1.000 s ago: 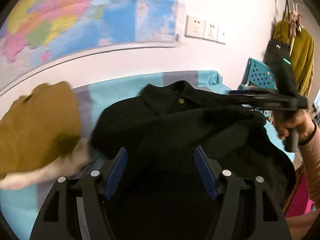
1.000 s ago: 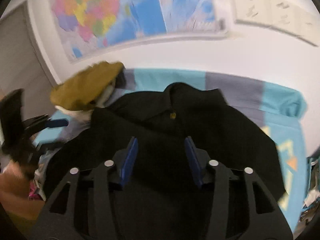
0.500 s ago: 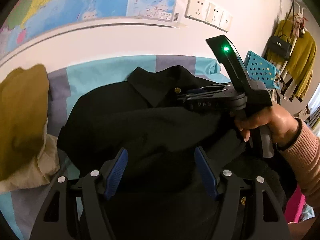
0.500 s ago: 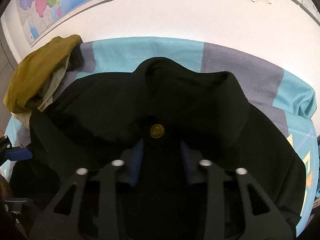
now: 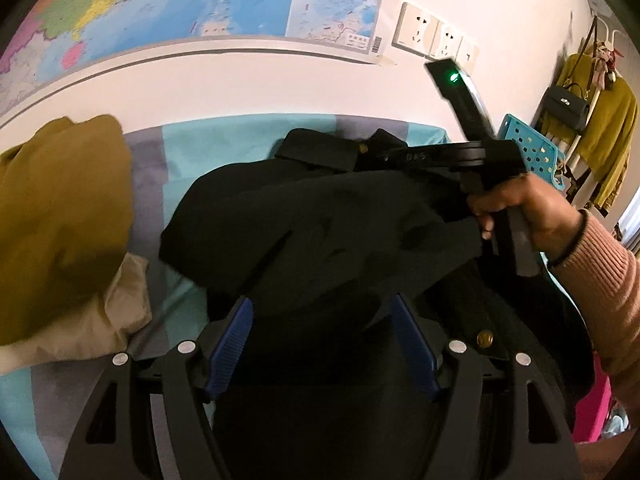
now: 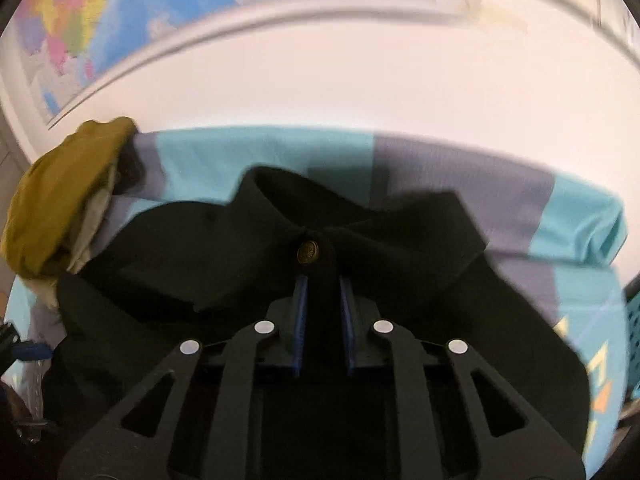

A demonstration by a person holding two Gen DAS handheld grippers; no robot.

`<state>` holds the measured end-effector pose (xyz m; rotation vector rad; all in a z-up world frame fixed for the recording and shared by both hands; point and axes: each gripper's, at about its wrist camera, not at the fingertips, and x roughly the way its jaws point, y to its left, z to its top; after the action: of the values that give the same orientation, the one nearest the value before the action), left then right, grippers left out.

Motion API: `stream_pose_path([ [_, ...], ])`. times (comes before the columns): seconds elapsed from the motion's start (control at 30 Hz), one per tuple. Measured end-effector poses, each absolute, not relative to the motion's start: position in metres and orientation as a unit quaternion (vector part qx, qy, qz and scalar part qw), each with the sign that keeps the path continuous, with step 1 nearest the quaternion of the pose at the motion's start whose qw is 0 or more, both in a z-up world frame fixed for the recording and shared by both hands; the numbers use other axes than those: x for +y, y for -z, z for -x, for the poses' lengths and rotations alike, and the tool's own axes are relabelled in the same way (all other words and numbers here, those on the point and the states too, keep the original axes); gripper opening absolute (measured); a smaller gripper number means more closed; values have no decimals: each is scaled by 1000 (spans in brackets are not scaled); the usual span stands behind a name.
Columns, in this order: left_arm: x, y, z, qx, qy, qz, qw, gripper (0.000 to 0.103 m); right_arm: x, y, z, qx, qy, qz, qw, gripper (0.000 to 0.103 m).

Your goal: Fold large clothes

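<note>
The right gripper (image 6: pixel 323 292) has its blue pads (image 6: pixel 300 320) closing on a raised fold of the black jacket (image 6: pixel 224 264), just below the brass button (image 6: pixel 307 251) at the collar (image 6: pixel 280 196); the cloth fills the narrow gap between them, and the pads look to be pressing on it. The left gripper (image 5: pixel 322 320) holds its blue pads (image 5: pixel 230 344) wide apart and opening, with jacket cloth lying between and under them but neither pad clearly pressing on it.

The black jacket (image 5: pixel 320 220) lies spread on a bedsheet (image 5: pixel 224 140) of turquoise and grey blocks, collar toward the wall, one part folded over its front. In the left view a hand (image 5: pixel 528 212) in a pink ribbed sleeve (image 5: pixel 600 280) grips the handle of the right gripper (image 5: pixel 408 156), which reaches over the collar. Left of the jacket sits a heap of mustard cloth (image 5: pixel 60 208) over a beige piece (image 5: pixel 120 320). A map (image 5: pixel 200 0) and sockets (image 5: pixel 432 36) are on the wall.
</note>
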<state>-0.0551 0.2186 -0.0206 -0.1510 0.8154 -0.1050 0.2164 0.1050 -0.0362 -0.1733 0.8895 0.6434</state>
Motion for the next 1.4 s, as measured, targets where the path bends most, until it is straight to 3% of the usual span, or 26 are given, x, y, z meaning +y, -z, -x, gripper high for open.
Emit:
stream_pose_path([
  [0.1, 226, 23, 67, 398, 46, 73, 913, 72, 102, 34, -210, 419, -307, 85, 850, 23],
  [0.2, 236, 26, 84, 401, 33, 71, 913, 74, 84, 10, -191, 393, -312, 80, 861, 53],
  [0.37, 247, 35, 115, 415, 25, 80, 906, 75, 38, -24, -125, 367, -404, 62, 836, 56],
  [0.4, 247, 36, 119, 416, 23, 77, 906, 77, 30, -25, -103, 368, -426, 70, 824, 65],
  [0.57, 246, 42, 144, 431, 27, 69, 899, 80, 14, 10, -19, 411, -463, 126, 775, 68],
  [0.6, 245, 43, 149, 435, 29, 66, 898, 81, 14, 23, -7, 418, -460, 145, 770, 65],
  [0.67, 243, 48, 155, 445, 39, 66, 892, 83, 15, 42, 3, 417, -440, 177, 776, 33],
  [0.7, 241, 51, 159, 453, 48, 70, 887, 83, 13, 49, 0, 429, -443, 158, 771, 8],
  [0.8, 236, 57, 168, 471, 68, 73, 877, 83, 7, 47, -6, 400, -406, 159, 806, 0],
  [0.87, 232, 58, 178, 470, 75, 74, 876, 83, 4, 47, -15, 381, -349, 174, 838, 0],
  [0.97, 233, 62, 189, 470, 74, 85, 875, 83, -7, 56, -25, 428, -379, 98, 814, 1],
  [1.0, 235, 63, 192, 468, 73, 88, 876, 83, -14, 48, -18, 413, -375, 101, 824, 13],
  [1.03, 235, 63, 196, 467, 73, 89, 877, 84, -19, 43, -15, 410, -382, 92, 823, 36],
  [1.1, 234, 63, 202, 465, 74, 88, 878, 85, -39, 29, 4, 391, -398, 64, 828, 63],
  [1.4, 226, 66, 209, 452, 103, 99, 881, 85, -170, 42, 50, 397, -299, -58, 866, 77],
])
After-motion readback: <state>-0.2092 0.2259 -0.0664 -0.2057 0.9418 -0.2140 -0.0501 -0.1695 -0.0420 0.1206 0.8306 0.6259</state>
